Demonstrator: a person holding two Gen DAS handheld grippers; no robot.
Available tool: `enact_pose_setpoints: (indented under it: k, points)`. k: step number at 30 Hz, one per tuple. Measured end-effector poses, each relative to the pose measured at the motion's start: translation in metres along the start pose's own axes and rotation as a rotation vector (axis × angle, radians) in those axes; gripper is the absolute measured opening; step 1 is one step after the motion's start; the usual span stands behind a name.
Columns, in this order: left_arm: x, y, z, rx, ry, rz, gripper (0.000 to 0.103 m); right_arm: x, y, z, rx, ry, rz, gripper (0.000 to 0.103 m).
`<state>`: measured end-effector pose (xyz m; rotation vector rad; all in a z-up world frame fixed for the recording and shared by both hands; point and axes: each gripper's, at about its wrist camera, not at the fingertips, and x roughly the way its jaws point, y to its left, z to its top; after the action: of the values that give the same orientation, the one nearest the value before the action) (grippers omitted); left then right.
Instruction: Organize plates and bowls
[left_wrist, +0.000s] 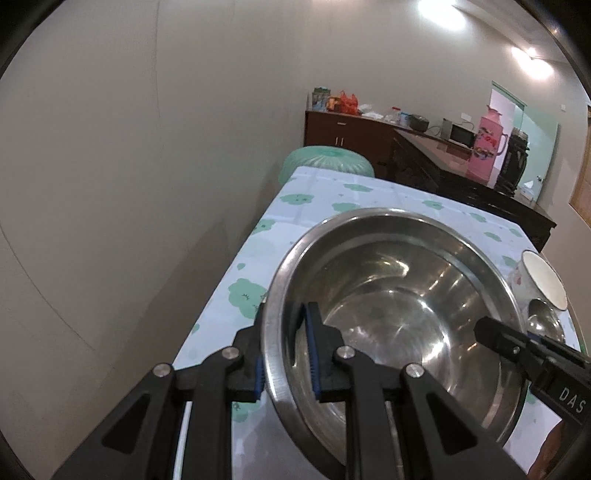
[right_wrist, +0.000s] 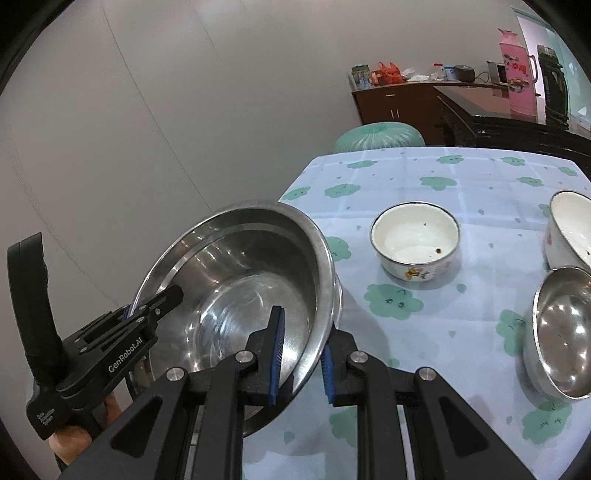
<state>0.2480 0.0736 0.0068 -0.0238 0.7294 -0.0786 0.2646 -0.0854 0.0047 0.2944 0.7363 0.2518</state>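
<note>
A large steel basin (left_wrist: 399, 295) (right_wrist: 243, 295), empty inside, is gripped by both grippers at the left edge of the table. My left gripper (left_wrist: 286, 354) is shut on the basin's near-left rim, one blue pad inside the wall and one outside. My right gripper (right_wrist: 301, 362) is shut on the rim at the opposite side in the same way. Each gripper also shows in the other's view: the right gripper (left_wrist: 517, 343) and the left gripper (right_wrist: 147, 317). To the right on the cloth stand a white enamel bowl (right_wrist: 415, 240), a second white bowl (right_wrist: 569, 229) (left_wrist: 543, 280) and a small steel bowl (right_wrist: 561, 332) (left_wrist: 546, 321).
The table (right_wrist: 424, 177) has a pale cloth with green flowers and stands close to a grey wall on its left. Behind it are a green plastic-covered bin (left_wrist: 325, 158), a dark sideboard (left_wrist: 347, 129) with clutter, and a pink thermos (left_wrist: 485, 147).
</note>
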Motion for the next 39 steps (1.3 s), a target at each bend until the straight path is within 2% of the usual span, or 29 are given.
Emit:
enact_pose_setpoints:
  k: [9,20,23,36,39]
  points:
    - [0.036,0.009,0.000,-0.037,0.057,0.015,0.017,0.026,0.007,0.001,-0.009,0.019,-0.030,0.020]
    - [0.056,0.017,-0.003,-0.065,0.088,0.041,0.018,0.053,0.007,-0.003,-0.011,0.052,-0.046,0.020]
    - [0.058,0.016,-0.004,-0.060,0.086,0.051,0.018,0.059,0.006,-0.005,-0.012,0.063,-0.051,0.020]
    - [0.061,0.013,-0.009,-0.045,0.075,0.075,0.021,0.057,0.009,-0.006,-0.045,0.004,-0.070,0.023]
    - [0.059,0.012,-0.010,-0.042,0.053,0.105,0.026,0.058,0.007,-0.005,-0.032,0.002,-0.037,0.030]
